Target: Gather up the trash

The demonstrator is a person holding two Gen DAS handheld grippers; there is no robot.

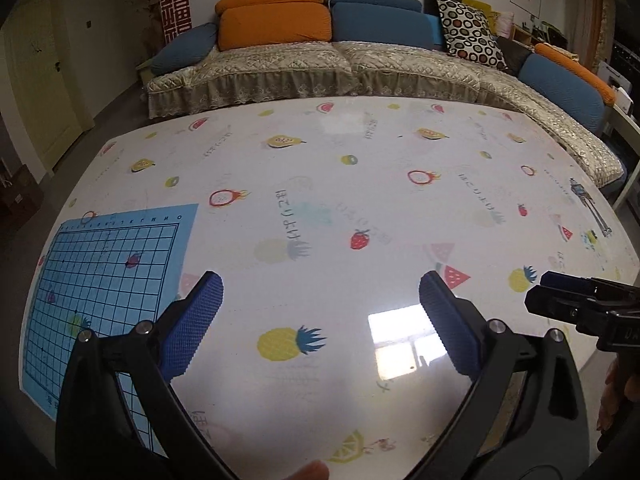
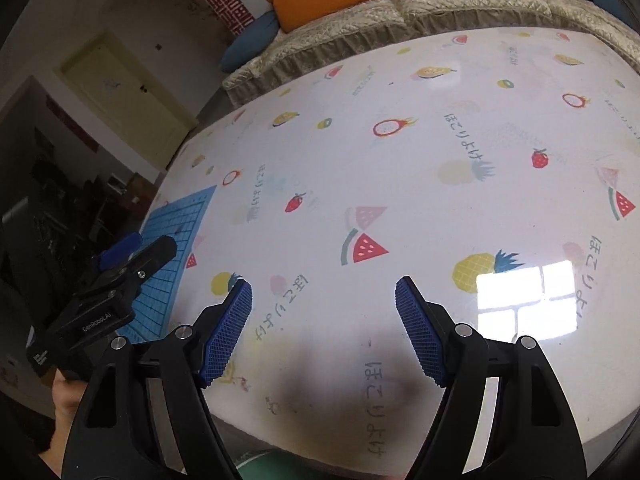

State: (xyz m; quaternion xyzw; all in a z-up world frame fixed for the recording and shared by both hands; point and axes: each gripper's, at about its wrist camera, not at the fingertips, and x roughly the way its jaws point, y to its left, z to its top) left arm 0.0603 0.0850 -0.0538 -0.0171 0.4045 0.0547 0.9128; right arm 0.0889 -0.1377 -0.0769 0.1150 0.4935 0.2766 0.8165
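No trash shows in either view. My left gripper point(image 1: 320, 292) is open and empty, held above the table point(image 1: 360, 160) with its white fruit-print cloth. My right gripper point(image 2: 324, 296) is open and empty too, above the near part of the same table point(image 2: 400, 160). The right gripper also shows at the right edge of the left wrist view point(image 1: 560, 296). The left gripper shows at the left of the right wrist view point(image 2: 132, 252).
A blue grid sheet point(image 1: 108, 280) lies on the table's left part and also shows in the right wrist view point(image 2: 180, 232). A sofa point(image 1: 320, 68) with orange and blue cushions stands beyond the far edge. A green object point(image 2: 256, 468) sits below the near table edge.
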